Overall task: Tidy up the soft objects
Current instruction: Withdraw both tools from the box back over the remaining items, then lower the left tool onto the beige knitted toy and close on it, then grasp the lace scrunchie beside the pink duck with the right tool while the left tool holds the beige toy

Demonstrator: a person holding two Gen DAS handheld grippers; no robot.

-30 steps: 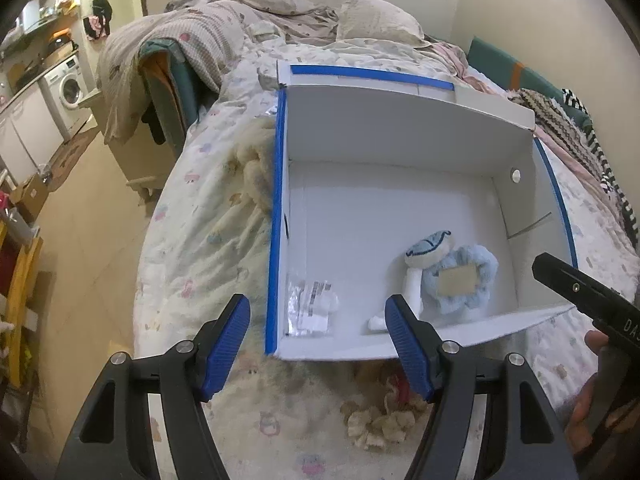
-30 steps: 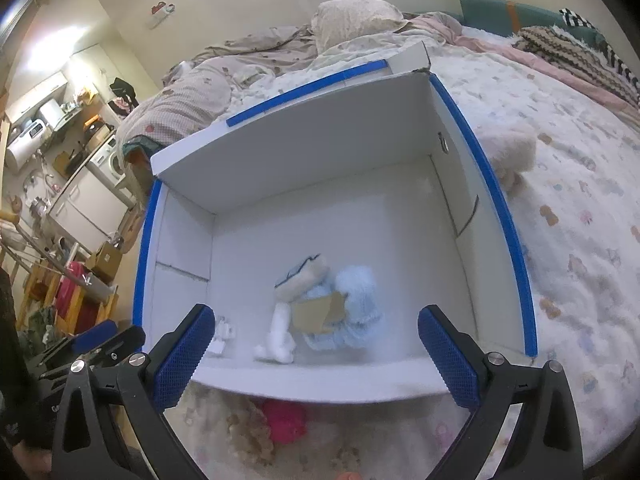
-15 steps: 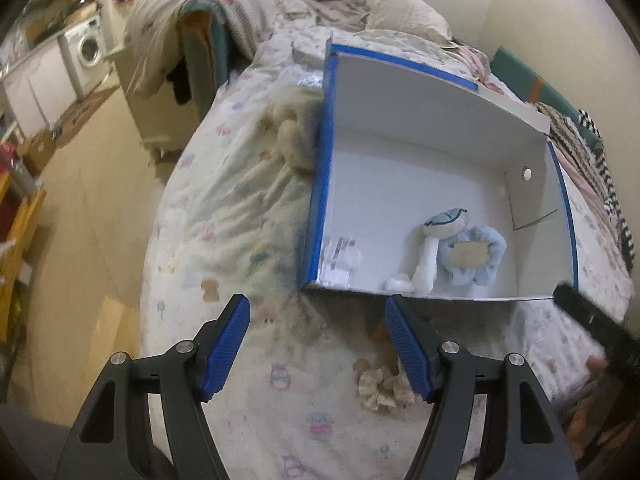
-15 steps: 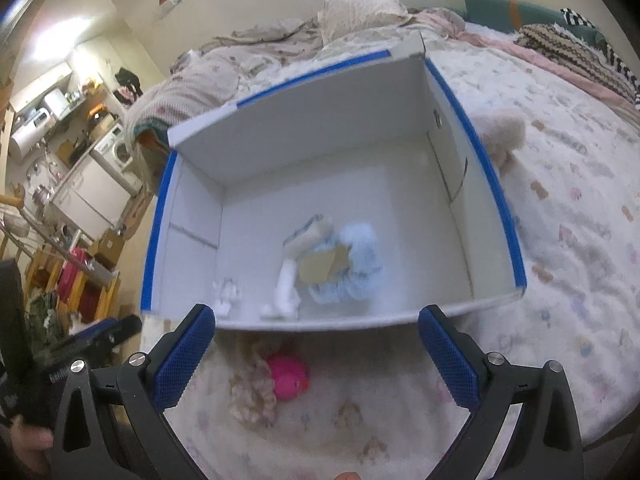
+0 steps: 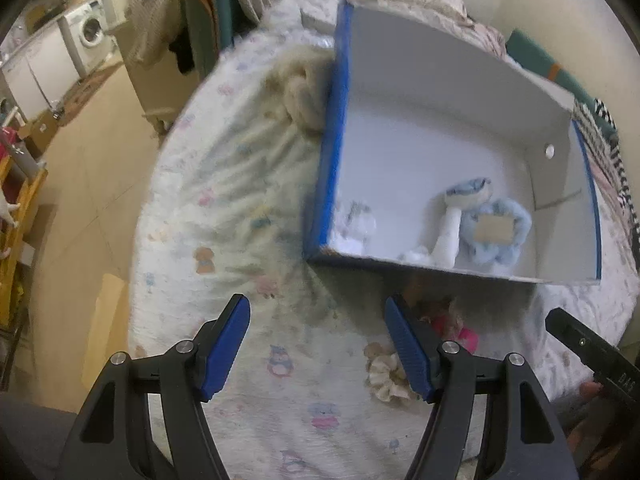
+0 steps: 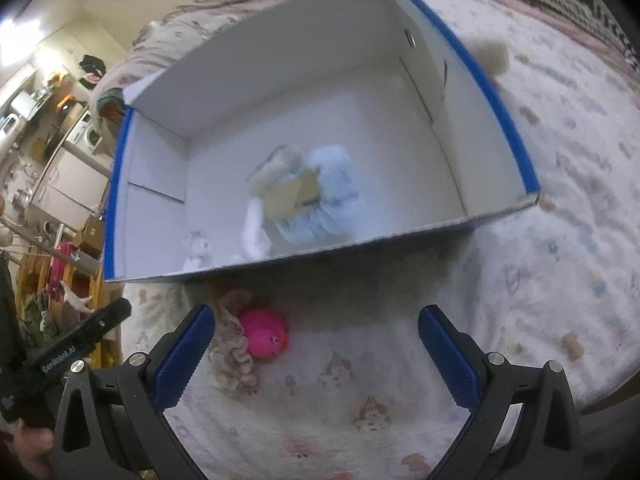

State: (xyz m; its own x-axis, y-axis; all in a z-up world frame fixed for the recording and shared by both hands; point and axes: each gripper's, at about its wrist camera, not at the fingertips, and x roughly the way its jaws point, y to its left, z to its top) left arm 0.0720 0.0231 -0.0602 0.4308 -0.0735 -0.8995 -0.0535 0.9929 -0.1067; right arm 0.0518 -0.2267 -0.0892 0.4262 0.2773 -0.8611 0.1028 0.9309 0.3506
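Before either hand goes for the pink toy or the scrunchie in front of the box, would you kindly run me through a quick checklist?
1. Right tongs open and empty: ok.
2. Left tongs open and empty: ok.
3. Pink toy in plain view on the bedspread, outside the box: ok.
4. Pink toy free of the cream scrunchie: not ok, they lie against each other.
5. Room in the box beside the blue plush: ok, much of the floor is bare.
6. Sharp view for aiming: not ok, both wrist views are motion-blurred.
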